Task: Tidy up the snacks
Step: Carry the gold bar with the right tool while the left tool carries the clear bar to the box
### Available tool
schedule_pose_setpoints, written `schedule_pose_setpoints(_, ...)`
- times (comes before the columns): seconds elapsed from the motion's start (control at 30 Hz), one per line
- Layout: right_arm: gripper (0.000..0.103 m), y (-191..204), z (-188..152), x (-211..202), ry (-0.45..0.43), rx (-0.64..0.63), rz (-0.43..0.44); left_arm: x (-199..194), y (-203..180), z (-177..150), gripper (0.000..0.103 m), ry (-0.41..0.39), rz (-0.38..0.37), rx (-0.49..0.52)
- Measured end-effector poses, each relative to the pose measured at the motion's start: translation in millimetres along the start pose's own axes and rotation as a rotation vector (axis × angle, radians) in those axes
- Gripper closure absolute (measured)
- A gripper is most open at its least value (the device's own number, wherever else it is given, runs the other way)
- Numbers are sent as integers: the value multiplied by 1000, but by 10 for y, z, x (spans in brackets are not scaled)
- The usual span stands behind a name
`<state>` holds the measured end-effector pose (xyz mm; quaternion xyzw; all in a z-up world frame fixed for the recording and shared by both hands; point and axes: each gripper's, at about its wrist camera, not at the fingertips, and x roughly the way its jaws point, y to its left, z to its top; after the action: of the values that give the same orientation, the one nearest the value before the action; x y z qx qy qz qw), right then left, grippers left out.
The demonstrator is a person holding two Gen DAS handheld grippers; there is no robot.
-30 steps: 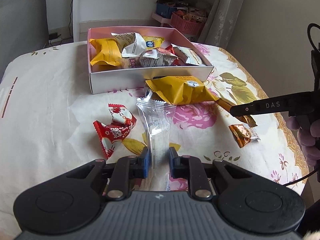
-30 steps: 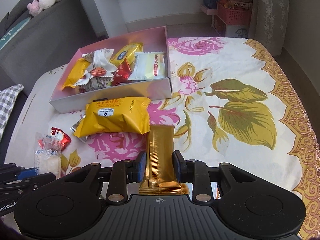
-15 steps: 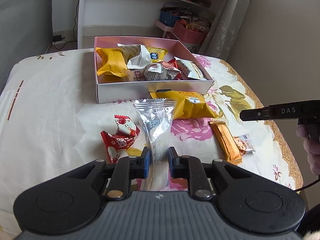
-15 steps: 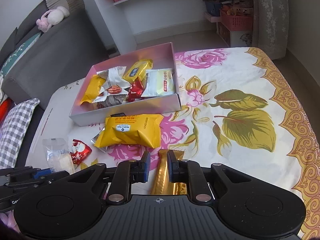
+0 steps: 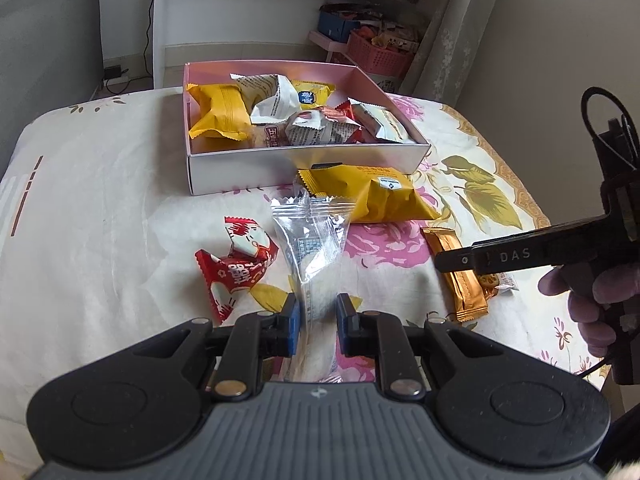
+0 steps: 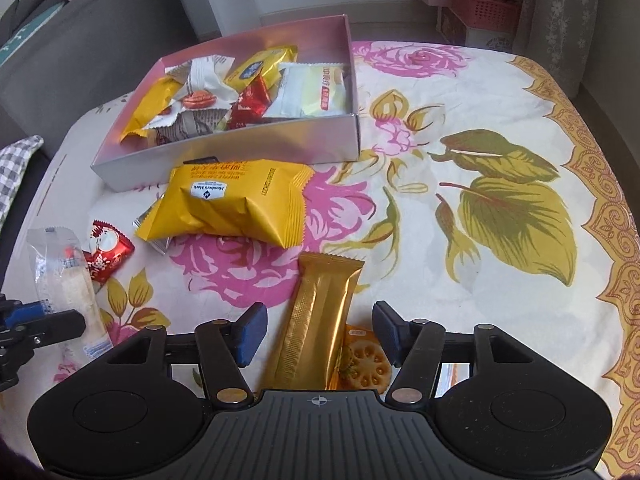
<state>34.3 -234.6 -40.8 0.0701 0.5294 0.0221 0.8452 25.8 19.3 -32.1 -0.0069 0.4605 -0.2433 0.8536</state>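
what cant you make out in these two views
- Lotus-root snack: right wrist view, mostly hidden under the gold bar and the right gripper body.
- Silver packet: only corners show from beneath the yellow pack.
- Clear packet: left wrist view, its lower end is cut off behind the left gripper.
- Box: wrapper print too small to read.
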Motion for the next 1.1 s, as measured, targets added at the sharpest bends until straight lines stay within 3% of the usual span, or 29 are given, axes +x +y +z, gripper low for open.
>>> schedule_pose_setpoints(0.13, 47, 189, -39, 86, -18, -95, -66, -2, 1, -3, 86, -1, 2, 1)
schedule_pose_setpoints(0.2, 74, 240, -41, 70, -29, -113, -57, -2, 1, -2, 86, -1, 2, 0)
schedule_pose_setpoints(0.23, 76, 254, -33, 60, -26, -113, -55, -2, 3, -2, 87, -1, 2, -1)
schedule_pose_setpoints(0.43, 76, 210, -24, -14, -28, -75, -49, -32, 15, 4, 87, -8, -4, -3)
schedule_pose_setpoints(1.1, 75, 108, 235, -726, -215, 54, 92, -224, -8, 253, 87, -118, -3, -33)
